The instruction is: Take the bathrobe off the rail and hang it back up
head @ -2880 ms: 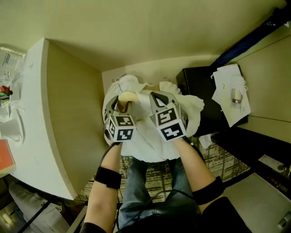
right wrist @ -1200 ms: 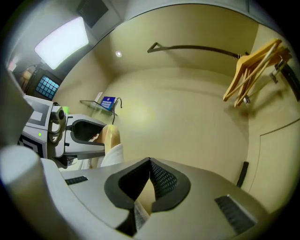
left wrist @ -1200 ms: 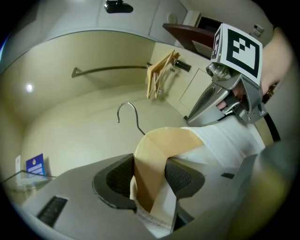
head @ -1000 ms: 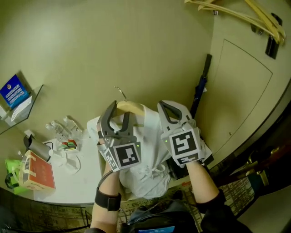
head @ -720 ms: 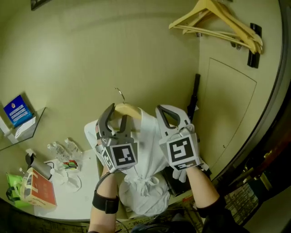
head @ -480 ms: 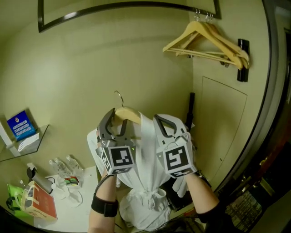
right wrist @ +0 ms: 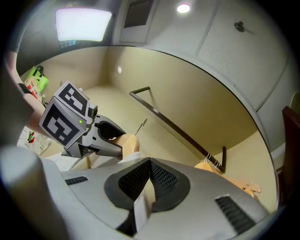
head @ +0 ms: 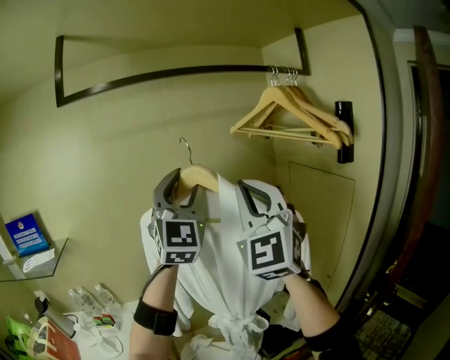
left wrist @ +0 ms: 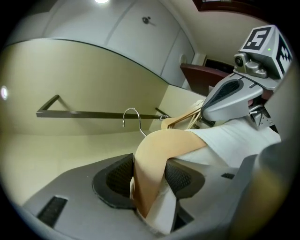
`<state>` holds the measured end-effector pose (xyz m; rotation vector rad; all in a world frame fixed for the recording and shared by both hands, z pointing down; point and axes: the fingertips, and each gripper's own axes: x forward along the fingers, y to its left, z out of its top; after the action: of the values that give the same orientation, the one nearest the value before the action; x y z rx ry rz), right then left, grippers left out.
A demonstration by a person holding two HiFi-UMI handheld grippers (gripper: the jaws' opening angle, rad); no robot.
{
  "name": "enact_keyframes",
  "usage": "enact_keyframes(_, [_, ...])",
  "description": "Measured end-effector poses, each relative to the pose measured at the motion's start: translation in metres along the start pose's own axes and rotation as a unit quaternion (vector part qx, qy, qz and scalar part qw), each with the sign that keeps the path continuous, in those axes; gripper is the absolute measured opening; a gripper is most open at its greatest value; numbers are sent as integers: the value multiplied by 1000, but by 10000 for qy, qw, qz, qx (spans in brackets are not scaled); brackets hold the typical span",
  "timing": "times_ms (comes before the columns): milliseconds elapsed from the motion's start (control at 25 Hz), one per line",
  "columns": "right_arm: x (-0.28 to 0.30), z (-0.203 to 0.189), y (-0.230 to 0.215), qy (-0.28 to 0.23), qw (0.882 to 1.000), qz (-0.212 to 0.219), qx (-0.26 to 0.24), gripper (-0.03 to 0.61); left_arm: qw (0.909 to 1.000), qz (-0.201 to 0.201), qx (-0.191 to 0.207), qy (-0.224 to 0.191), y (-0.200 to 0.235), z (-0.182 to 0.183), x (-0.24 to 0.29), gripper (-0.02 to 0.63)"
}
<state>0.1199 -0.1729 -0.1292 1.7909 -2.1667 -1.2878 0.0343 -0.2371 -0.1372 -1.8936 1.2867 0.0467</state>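
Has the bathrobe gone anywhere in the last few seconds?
Yes, upward. In the head view the bathrobe and its hanger now sit much closer beneath the fixed dark rail than half a second ago.

Spare hangers (head: 313,116): hanging bare at upper right.
Blue card (head: 19,235): standing on a shelf (head: 49,256).
Bottles (head: 88,299): sitting on the worktop (head: 123,313).

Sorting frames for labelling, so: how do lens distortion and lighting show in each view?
Head view: even light, the rail curves with the lens. Left gripper view: black round vignette, ceiling lamp glares at the top edge. Right gripper view: ceiling light panel blown out white.
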Motion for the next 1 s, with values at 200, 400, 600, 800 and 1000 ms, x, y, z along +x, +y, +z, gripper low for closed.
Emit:
enact_keyframes(200, [18,14,-41,-41,9982,-330,-505,23,9992,-296,-153,-225,-12,20,52,202])
enact_keyframes(400, [39,16,-65,-5,9959,-562,-707,23,9980,-444,-286,-349,-14,32,96,202])
enact_keyframes(600, [60,11,-88,-36,9933,-765,-863,23,9967,-433,-260,-628,-1,62,129,202])
enact_keyframes(800, [79,22,-116,-145,9880,-1063,-1112,23,9948,-429,-147,-908,18,101,157,202])
enact_keyframes(1000, [93,42,-134,-287,9836,-1182,-1334,23,9934,-390,-196,-1058,31,125,175,202])
